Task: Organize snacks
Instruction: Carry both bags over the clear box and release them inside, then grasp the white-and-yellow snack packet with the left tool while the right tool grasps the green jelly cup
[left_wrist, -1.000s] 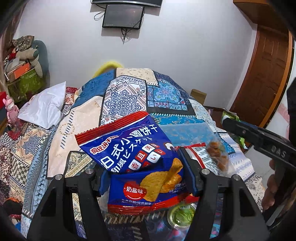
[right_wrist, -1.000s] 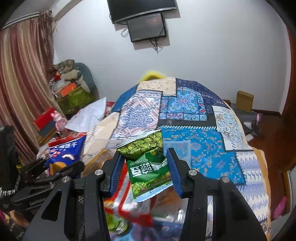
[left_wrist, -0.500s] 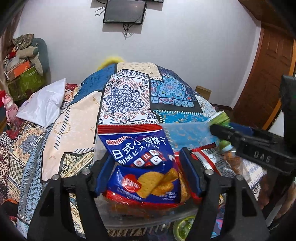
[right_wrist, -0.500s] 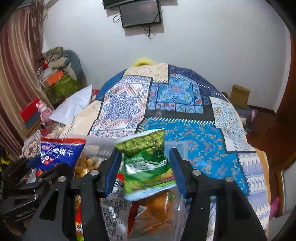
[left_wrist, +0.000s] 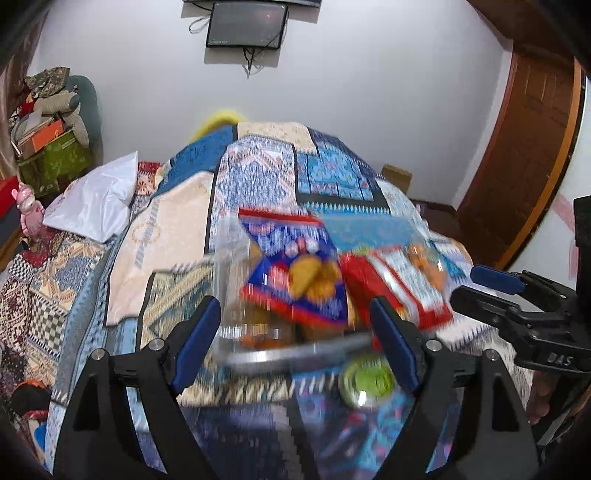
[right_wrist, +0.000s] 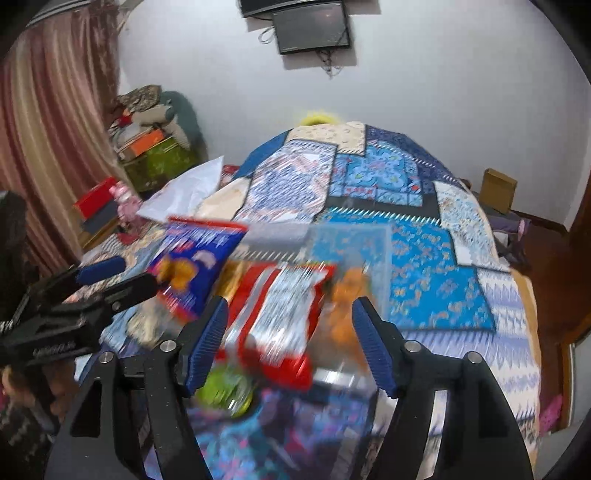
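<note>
A clear plastic bin (left_wrist: 229, 280) (right_wrist: 373, 243) sits on the patterned bed. A blue biscuit bag (left_wrist: 295, 273) (right_wrist: 192, 266) stands in its left part. A red and white snack bag (left_wrist: 402, 280) (right_wrist: 284, 317) lies beside it, with orange snacks (right_wrist: 347, 306) at the right. My left gripper (left_wrist: 295, 336) is open and empty just in front of the bin. My right gripper (right_wrist: 291, 336) is open and empty over the bin's front. The green pea bag is not visible. Both views are blurred by motion.
A small green-lidded cup (left_wrist: 365, 380) (right_wrist: 225, 391) lies on the quilt (right_wrist: 443, 258) in front of the bin. A white pillow (left_wrist: 96, 199) lies at the left. A wooden door (left_wrist: 524, 155) stands right. Boxes and soft toys (right_wrist: 147, 140) are piled in the far left corner.
Both grippers opened. The left let go of the blue biscuit bag, which now stands in the bin. The right let go of the green pea bag, which has gone out of sight.
</note>
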